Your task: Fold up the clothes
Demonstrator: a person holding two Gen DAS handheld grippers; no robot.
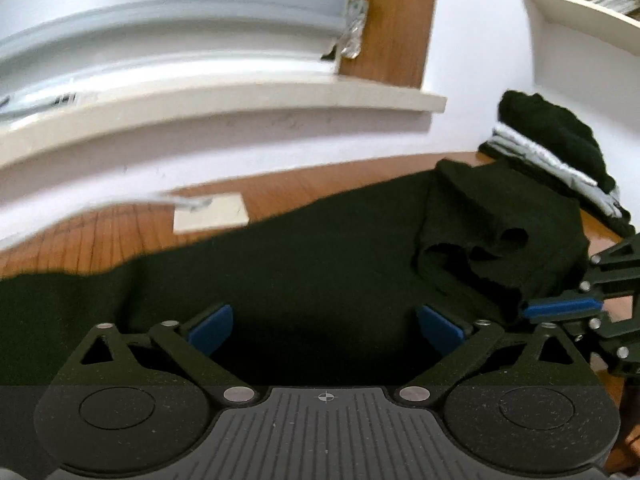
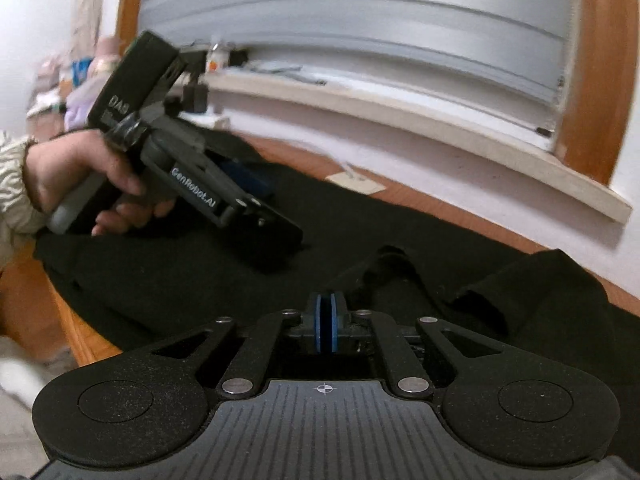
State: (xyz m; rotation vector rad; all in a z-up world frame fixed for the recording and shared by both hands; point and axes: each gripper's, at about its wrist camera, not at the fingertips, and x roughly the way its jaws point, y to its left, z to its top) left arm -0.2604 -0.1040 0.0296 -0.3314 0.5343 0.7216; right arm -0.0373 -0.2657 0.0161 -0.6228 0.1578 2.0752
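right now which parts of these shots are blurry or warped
Left wrist view: window blinds and sill smeared by motion, sill bowed by fisheye; black garment underexposed. Right wrist view: clutter at far left blurred, left gripper fairly sharp, sill curved.

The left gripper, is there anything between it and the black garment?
Nothing visible. The left gripper is open just above the black garment, with only bare cloth between its pads. The folded stack sits off to the side.

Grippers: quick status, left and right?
Left gripper: open, holding nothing, over the black garment.
Right gripper: closed; whether it pinches cloth cannot be told.
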